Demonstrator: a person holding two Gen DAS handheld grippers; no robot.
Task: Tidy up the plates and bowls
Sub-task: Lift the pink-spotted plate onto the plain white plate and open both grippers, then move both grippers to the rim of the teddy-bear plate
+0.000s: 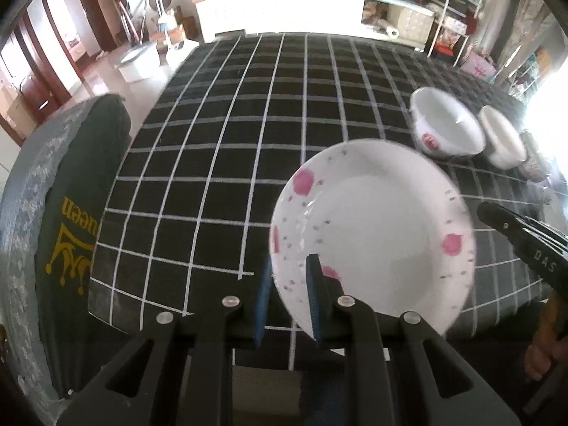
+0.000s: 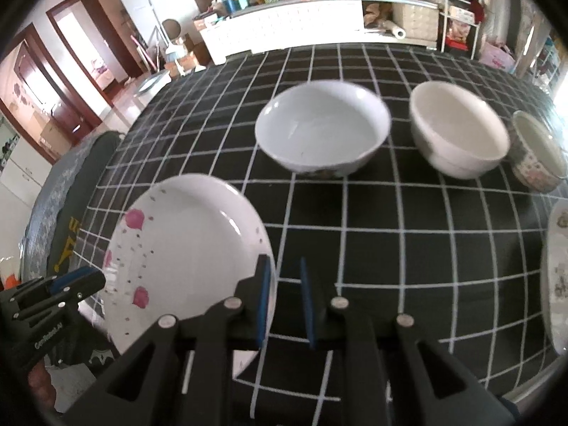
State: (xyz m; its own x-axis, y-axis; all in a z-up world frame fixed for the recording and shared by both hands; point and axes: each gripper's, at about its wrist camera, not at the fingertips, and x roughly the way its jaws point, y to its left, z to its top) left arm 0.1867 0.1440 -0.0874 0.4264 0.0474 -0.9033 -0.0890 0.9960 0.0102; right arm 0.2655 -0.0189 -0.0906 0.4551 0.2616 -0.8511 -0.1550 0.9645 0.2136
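Observation:
My left gripper (image 1: 289, 266) is shut on the near-left rim of a white plate with pink flowers (image 1: 376, 234) and holds it tilted above the black checked tablecloth (image 1: 230, 124). The plate also shows in the right wrist view (image 2: 191, 245), with the left gripper (image 2: 81, 277) at its left edge. My right gripper (image 2: 284, 269) is open and empty, its left finger beside the plate's right rim. Two white bowls (image 2: 323, 131) (image 2: 458, 127) stand on the table ahead of it; they also show in the left wrist view (image 1: 447, 120) (image 1: 504, 138).
A small patterned cup (image 2: 536, 152) stands right of the bowls. Another patterned plate (image 2: 557, 277) lies at the table's right edge. A dark chair back with yellow lettering (image 1: 67, 241) stands at the table's left side. A white cabinet (image 2: 294, 21) is beyond the far edge.

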